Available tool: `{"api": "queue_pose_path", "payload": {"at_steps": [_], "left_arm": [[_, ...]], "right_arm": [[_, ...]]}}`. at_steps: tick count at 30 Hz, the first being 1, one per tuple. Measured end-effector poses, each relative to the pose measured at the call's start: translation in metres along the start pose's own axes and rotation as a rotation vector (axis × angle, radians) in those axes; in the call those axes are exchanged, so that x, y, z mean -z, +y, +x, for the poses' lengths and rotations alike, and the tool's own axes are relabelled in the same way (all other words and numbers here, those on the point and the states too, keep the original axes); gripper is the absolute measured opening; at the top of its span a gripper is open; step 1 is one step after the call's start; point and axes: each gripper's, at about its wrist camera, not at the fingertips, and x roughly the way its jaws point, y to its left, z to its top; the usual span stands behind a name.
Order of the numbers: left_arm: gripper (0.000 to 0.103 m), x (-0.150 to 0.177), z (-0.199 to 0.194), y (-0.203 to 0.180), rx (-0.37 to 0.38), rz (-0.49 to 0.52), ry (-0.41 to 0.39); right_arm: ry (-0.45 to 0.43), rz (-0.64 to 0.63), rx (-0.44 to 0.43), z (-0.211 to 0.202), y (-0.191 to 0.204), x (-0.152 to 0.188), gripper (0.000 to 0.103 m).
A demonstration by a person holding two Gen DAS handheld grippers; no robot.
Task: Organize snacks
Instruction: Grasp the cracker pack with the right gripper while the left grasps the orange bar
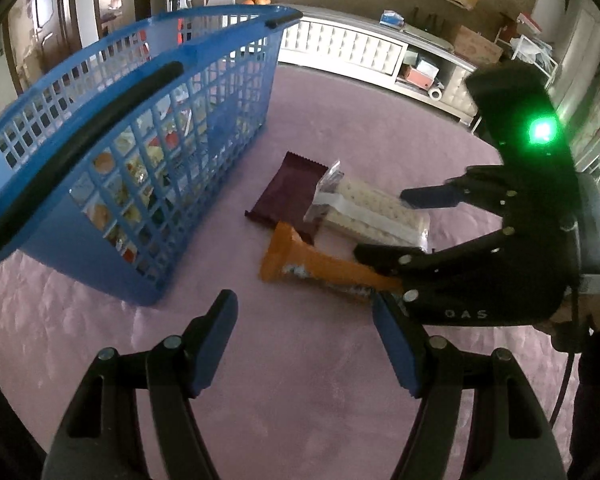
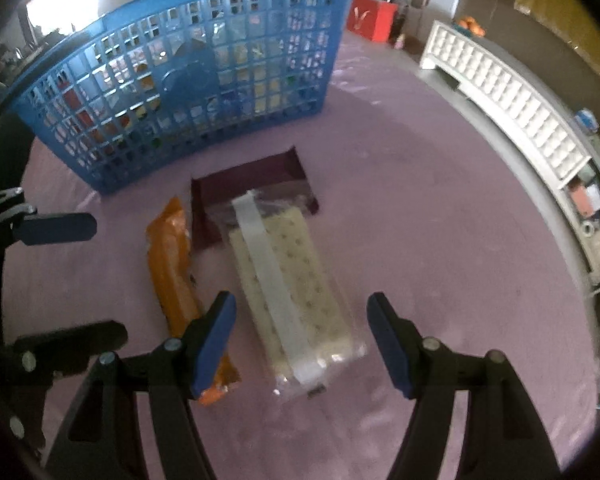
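Note:
A blue plastic basket [image 1: 148, 152] [image 2: 188, 92] stands on the pink carpet with several snack packs inside. Beside it lie a maroon packet [image 1: 288, 188] [image 2: 252, 184], a clear pack of pale crackers [image 1: 372, 212] [image 2: 296, 292] and an orange packet [image 1: 312, 266] [image 2: 172, 272]. My right gripper [image 2: 300, 340] [image 1: 384, 224] is open, its fingers either side of the cracker pack's near end, just above it. My left gripper [image 1: 304, 344] [image 2: 72, 276] is open and empty, over bare carpet to the left of the snacks.
A white tufted low cabinet [image 1: 348, 48] [image 2: 512, 100] with boxes on its shelves runs along the far wall. A red box [image 2: 372, 16] stands behind the basket. Oranges [image 2: 470, 24] sit on the cabinet top. Carpet [image 1: 300, 400] spreads around the snacks.

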Motion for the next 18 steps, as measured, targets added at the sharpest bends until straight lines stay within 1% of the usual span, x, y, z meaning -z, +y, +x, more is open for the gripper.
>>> {"api": "queue_pose_path", "payload": {"at_steps": [1,5,6,7,8,11,15,18], "left_arm": [[0.068,-0.001,0.001,0.001,-0.001,-0.001,0.003],[0.068,-0.001,0.003,0.005,-0.014,-0.012,0.011],[0.068,0.000,0.003,0.006,-0.015,-0.016,0.016],[0.068,0.000,0.004,0.008,-0.015,-0.019,0.019],[0.068,-0.001,0.004,0.009,-0.015,-0.020,0.018],[0.068,0.000,0.003,0.012,-0.018,-0.016,0.020],[0.068,0.006,-0.003,0.010,-0.004,0.016,0.005],[0.068,0.007,-0.009,0.005,0.009,0.046,-0.008]], "right_arm": [[0.002,-0.007,-0.017,0.003,0.001,-0.001,0.072],[-0.013,-0.076,-0.018,0.008,0.009,-0.009,0.072],[-0.021,-0.079,-0.019,0.009,0.011,-0.009,0.070],[-0.031,-0.082,-0.022,0.008,0.013,-0.008,0.058],[-0.044,-0.087,-0.037,0.005,0.018,-0.006,0.054],[-0.052,-0.080,-0.010,0.001,0.025,0.000,0.053],[-0.049,0.009,0.025,-0.012,0.026,0.015,0.052],[-0.087,0.116,0.028,-0.033,0.023,0.029,0.052]]}}
